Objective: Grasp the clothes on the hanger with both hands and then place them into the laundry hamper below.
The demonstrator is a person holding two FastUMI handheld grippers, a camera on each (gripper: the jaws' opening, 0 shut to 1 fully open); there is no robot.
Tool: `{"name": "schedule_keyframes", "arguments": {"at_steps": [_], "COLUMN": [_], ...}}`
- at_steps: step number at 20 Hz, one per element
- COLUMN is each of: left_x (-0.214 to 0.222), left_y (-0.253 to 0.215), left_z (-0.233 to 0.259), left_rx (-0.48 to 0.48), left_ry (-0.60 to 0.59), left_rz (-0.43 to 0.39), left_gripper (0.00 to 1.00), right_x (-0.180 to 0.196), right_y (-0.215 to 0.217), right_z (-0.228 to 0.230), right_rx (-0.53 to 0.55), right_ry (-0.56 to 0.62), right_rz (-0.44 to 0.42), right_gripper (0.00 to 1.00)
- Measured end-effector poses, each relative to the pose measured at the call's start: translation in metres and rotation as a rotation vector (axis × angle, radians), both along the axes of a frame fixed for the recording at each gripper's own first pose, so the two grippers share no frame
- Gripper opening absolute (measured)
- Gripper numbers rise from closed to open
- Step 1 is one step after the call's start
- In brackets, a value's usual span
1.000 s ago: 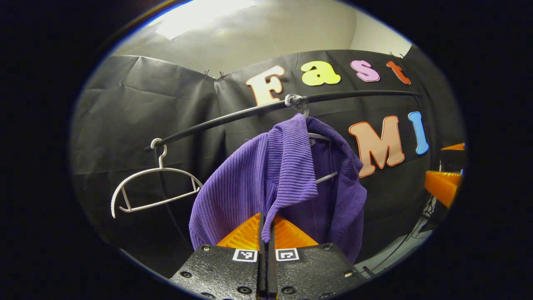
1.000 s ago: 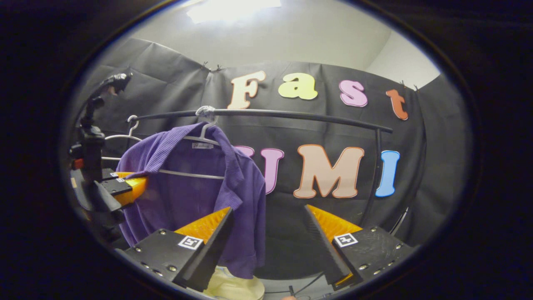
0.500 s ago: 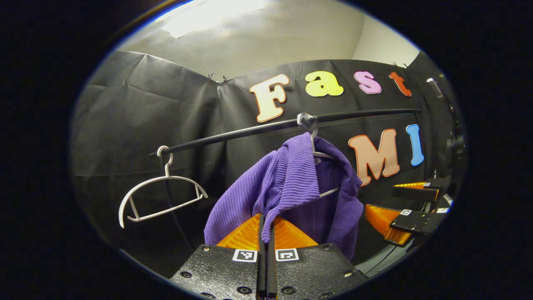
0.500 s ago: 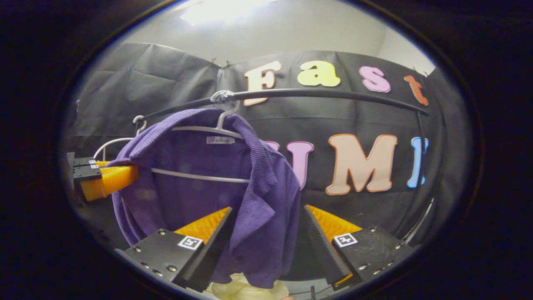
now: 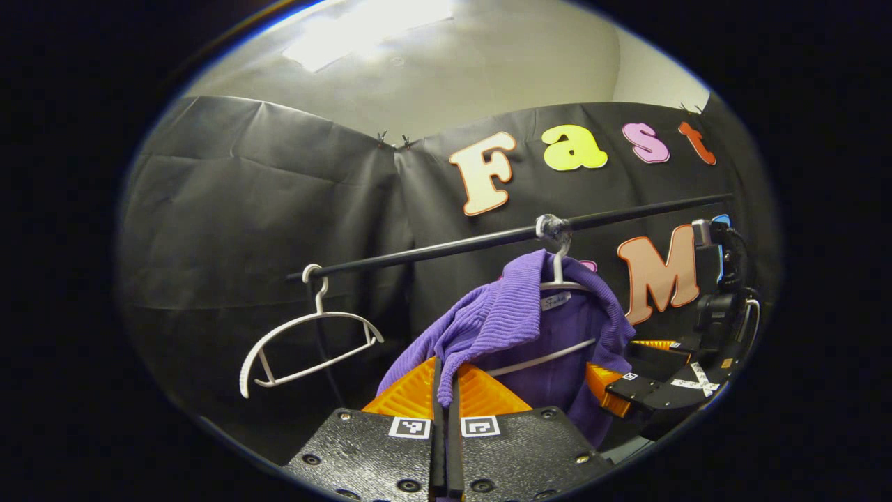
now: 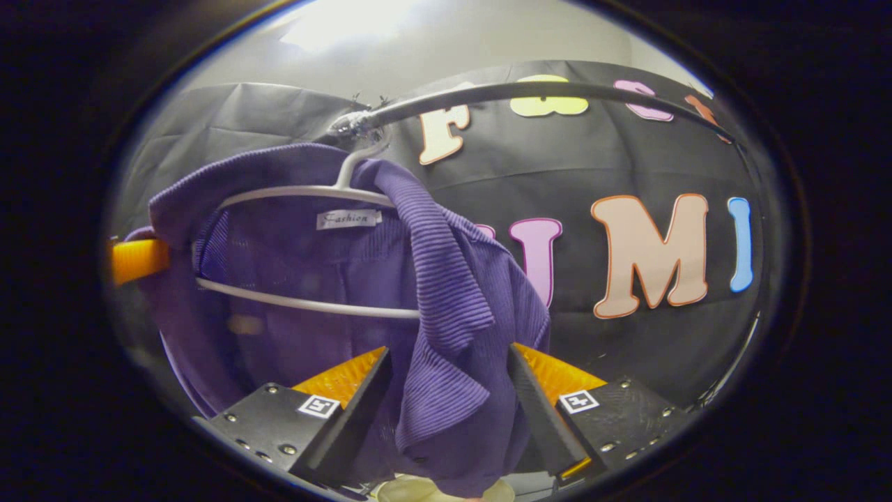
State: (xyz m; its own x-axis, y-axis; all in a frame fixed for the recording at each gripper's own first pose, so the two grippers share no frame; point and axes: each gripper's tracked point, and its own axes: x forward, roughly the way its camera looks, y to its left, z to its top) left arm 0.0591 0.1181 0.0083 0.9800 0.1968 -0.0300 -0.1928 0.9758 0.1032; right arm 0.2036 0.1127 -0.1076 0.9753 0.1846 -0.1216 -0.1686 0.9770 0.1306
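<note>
Progress is judged partial: the purple garment (image 5: 519, 328) hangs on its hanger (image 6: 313, 195), pinched by the closed left tongs (image 5: 444, 380), straddled unclamped by the open right tongs (image 6: 449, 376); hamper placement remains.

A dark booth with a bright light up top

Black cloth (image 5: 265, 209) hangs all around as the booth's wall, and it has creases in it. Above the cloth is a plain pale wall (image 5: 488, 63). A bright light (image 5: 362, 31) glows on the ceiling. A thin black rail (image 5: 446, 247) runs across in front of the cloth. An empty white hanger (image 5: 306, 345) hangs from the rail's end.
</note>
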Motion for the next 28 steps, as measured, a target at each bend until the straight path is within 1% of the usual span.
{"name": "schedule_keyframes", "arguments": {"at_steps": [1,2,3,5,6,9,10,11,12,16,19,21,25,28], "left_x": [-0.001,-0.001,-0.003,-0.004,-0.005,-0.006,-0.005,-0.005,-0.006,-0.006,-0.005,-0.003,0.005,0.010], "left_y": [0.002,0.003,0.003,0.006,0.010,0.019,0.021,0.022,0.025,0.034,0.042,0.047,0.058,0.062], "left_z": [0.002,0.004,0.006,0.010,0.012,0.018,0.020,0.023,0.024,0.038,0.047,0.050,0.063,0.056], "left_rx": [0.005,0.009,0.011,0.015,0.023,0.053,0.054,0.049,0.043,0.011,0.012,0.035,0.138,0.127], "left_ry": [-0.002,-0.005,-0.008,-0.015,-0.017,-0.020,-0.023,-0.026,-0.030,-0.060,-0.075,-0.079,-0.096,-0.088], "left_rz": [0.012,0.024,0.033,0.054,0.067,0.104,0.109,0.113,0.118,0.132,0.146,0.154,0.167,0.160], "left_gripper": [0.01,0.01,0.01,0.01,0.00,0.01,0.00,0.00,0.01,0.00,0.01,0.00,0.01,0.01], "right_x": [0.004,0.009,0.011,0.018,0.019,0.024,0.025,0.024,0.023,0.026,0.032,0.034,0.039,0.041], "right_y": [0.002,0.004,0.007,0.008,0.007,0.000,-0.008,-0.011,-0.016,-0.047,-0.068,-0.076,-0.088,-0.094], "right_z": [-0.003,-0.009,-0.012,-0.019,-0.022,-0.023,-0.024,-0.023,-0.023,-0.009,0.004,0.010,0.025,0.031], "right_rx": [-0.004,-0.008,-0.010,-0.016,-0.018,-0.052,-0.067,-0.074,-0.084,-0.121,-0.131,-0.139,-0.165,-0.157], "right_ry": [0.007,0.016,0.025,0.044,0.052,0.057,0.057,0.054,0.056,0.022,-0.006,-0.017,-0.057,-0.070], "right_rz": [0.007,0.012,0.016,0.015,0.015,-0.005,-0.030,-0.034,-0.046,-0.127,-0.181,-0.205,-0.235,-0.251], "right_gripper": [0.99,0.96,0.98,0.93,0.79,0.38,0.24,0.10,0.12,0.12,0.12,0.12,0.12,0.12]}}
